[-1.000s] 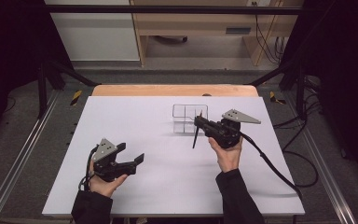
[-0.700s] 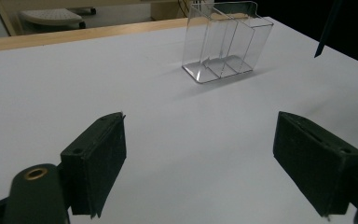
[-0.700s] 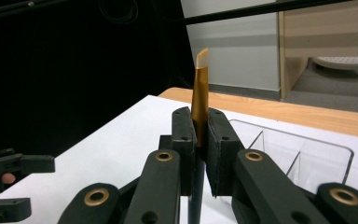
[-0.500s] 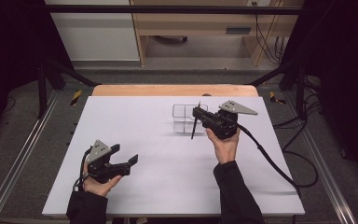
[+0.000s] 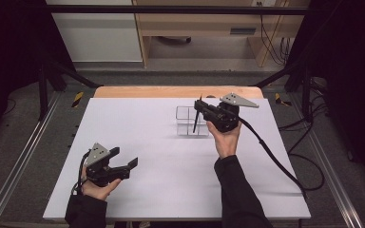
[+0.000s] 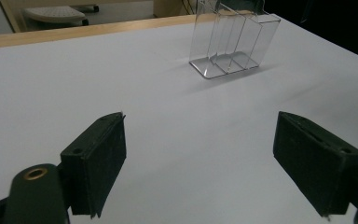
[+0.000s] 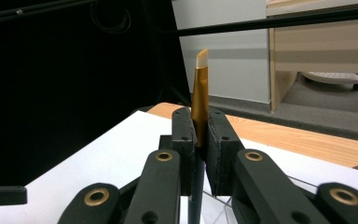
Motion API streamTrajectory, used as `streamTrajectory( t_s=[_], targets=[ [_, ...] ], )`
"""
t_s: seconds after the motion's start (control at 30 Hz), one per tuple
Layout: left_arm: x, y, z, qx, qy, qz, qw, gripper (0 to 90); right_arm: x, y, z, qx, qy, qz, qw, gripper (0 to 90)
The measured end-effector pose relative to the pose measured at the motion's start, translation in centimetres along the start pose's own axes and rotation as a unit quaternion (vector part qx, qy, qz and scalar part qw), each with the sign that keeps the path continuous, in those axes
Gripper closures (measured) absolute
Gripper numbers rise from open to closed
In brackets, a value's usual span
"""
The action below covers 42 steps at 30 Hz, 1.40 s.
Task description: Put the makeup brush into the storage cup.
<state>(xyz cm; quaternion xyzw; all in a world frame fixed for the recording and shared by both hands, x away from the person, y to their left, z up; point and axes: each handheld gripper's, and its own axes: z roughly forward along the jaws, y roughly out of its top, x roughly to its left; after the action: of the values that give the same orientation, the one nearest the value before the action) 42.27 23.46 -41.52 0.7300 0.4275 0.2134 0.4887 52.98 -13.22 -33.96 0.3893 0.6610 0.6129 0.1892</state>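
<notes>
A slim brush [image 5: 195, 122] with a dark handle, a gold ferrule [image 7: 199, 98] and a pale slanted tip is held almost upright in my right gripper [image 5: 200, 109], which is shut on it. The handle hangs down over a clear, divided acrylic holder [image 5: 188, 121] at the back middle of the white table [image 5: 147, 137]. In the right gripper view the brush tip rises above the shut jaws of my right gripper [image 7: 199, 122]. My left gripper [image 5: 125, 163] is low at the front left, open with nothing in it. Between the wide-apart jaws of my left gripper [image 6: 200, 158], the holder [image 6: 233, 44] stands far ahead.
A wooden strip [image 5: 171, 91] borders the table's far edge. The right gripper's black cable [image 5: 275, 159] trails across the table's right side and off its edge. Metal frame rails [image 5: 19, 156] run along both sides of the table.
My right gripper has carried the brush away from me and up, to above the clear holder. My left gripper has drawn back toward the front left corner, still open.
</notes>
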Motion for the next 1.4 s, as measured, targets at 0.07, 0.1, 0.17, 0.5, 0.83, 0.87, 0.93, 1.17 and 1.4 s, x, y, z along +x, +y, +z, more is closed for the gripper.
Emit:
streamTrajectory(
  t_s=[0.07, 0.1, 0.17, 0.5, 0.83, 0.87, 0.93, 1.17, 1.4],
  targets=[
    [0.0, 0.0, 0.0, 0.000, 0.000, 0.000, 1.0000, 16.4, 0.0, 0.0, 0.3, 0.002, -0.005, -0.005, 1.0000, 83.5],
    [0.1, 0.0, 0.0, 0.000, 0.001, 0.000, 1.0000, 16.4, 0.0, 0.0, 0.5, 0.005, -0.006, -0.008, 0.9999, 83.5],
    [0.1, 0.0, 0.0, 0.002, 0.001, -0.001, 1.0000, 16.4, 0.0, 0.0, 0.8, 0.008, -0.007, -0.012, 0.9999, 83.5],
    [0.2, 0.0, -0.1, 0.002, -0.001, -0.001, 1.0000, 16.4, -0.6, 0.8, 1.7, 0.001, -0.012, -0.003, 0.9999, 83.5],
    [0.3, 0.0, -0.1, 0.003, -0.003, 0.000, 1.0000, 16.5, -0.8, 1.1, 2.8, 0.001, -0.018, -0.006, 0.9998, 83.5],
    [0.3, 0.0, -0.1, 0.003, -0.003, 0.000, 1.0000, 16.5, -0.8, 1.2, 2.9, 0.000, -0.019, -0.004, 0.9998, 83.5],
    [0.4, 0.0, -0.2, 0.003, -0.003, 0.000, 1.0000, 16.5, -0.8, 1.3, 3.2, -0.002, -0.021, -0.004, 0.9998, 83.5],
    [0.5, 0.1, -0.4, -0.001, -0.002, -0.002, 1.0000, 16.6, -1.0, 1.5, 4.0, -0.003, -0.028, -0.002, 0.9996, 83.5],
    [0.5, 0.1, -0.4, 0.001, -0.004, 0.000, 1.0000, 16.6, -1.2, 1.8, 4.5, -0.009, -0.031, 0.001, 0.9995, 83.5]
  ],
)
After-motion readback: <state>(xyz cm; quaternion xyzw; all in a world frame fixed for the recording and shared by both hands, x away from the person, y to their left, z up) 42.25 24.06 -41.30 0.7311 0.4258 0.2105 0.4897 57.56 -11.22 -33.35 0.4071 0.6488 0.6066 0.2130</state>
